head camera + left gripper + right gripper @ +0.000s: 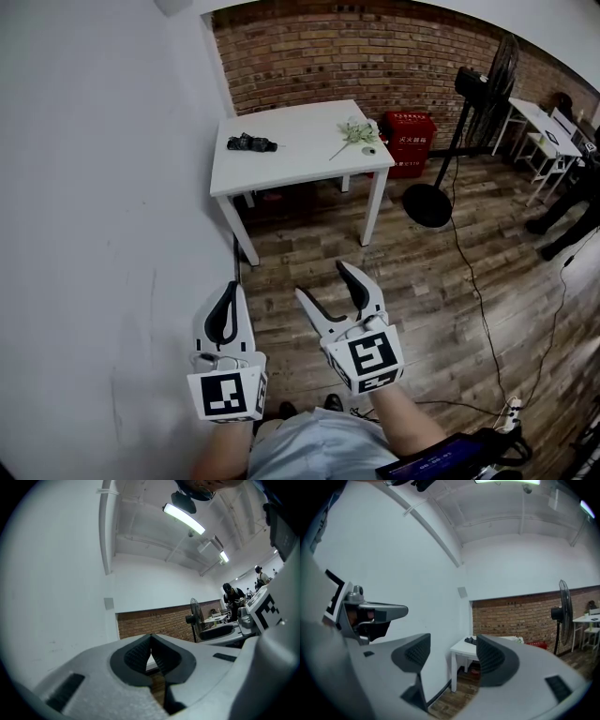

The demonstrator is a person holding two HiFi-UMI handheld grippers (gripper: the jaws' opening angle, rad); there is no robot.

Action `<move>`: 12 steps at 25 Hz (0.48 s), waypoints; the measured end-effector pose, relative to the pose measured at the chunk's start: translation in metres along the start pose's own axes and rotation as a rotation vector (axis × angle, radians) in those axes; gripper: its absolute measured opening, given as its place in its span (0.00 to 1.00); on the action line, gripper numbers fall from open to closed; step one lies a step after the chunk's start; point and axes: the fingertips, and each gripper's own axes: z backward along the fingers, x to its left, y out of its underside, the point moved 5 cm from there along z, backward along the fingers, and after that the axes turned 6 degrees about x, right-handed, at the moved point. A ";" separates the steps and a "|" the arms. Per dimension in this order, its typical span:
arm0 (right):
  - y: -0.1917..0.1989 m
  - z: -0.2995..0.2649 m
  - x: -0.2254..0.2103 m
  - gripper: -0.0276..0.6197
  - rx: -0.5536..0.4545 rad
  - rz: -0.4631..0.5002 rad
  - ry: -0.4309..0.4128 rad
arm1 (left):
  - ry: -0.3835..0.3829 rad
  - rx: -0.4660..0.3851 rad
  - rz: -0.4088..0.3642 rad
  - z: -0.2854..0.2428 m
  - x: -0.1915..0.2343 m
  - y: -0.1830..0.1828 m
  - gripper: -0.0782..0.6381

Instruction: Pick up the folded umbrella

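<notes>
- Standing on a wood-plank floor (412, 291), the white worktop (300, 155) sits in a corner, with a white wall (94, 206) along its left side and a red brick wall (375, 52) behind it.
- The folded umbrella (251, 142), a small dark bundle, lies flat near the worktop's left edge, well apart from both tools.
- A green sprig (356, 132) lies toward the worktop's right end, apart from the umbrella.
- A red box (409, 141) stands on the floor just to the right of the worktop, against the brick wall.
- A black pedestal fan (490, 89) stands to the right of the red box, and a black cable (473, 281) runs from it across the planks.
- A second white table (542, 122) stands at the far right edge of the room.
- A long ceiling lamp (183, 518) is lit overhead in the left gripper view.
- The left tool (230, 291) is held level, low in the head view beside the white wall; its jaws are clenched together with nothing between them.
- The right tool (323, 281) is held level beside it, with its jaws spread wide and empty; the right gripper view shows the worktop and umbrella far off through the gap.
</notes>
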 end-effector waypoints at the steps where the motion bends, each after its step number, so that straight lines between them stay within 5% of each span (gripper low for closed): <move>1: 0.000 0.001 -0.003 0.52 -0.002 0.002 -0.001 | -0.002 0.000 0.001 -0.001 -0.004 0.000 0.12; 12: 0.009 -0.006 -0.036 0.51 0.011 0.003 -0.002 | -0.023 0.026 0.013 -0.022 -0.020 0.009 0.12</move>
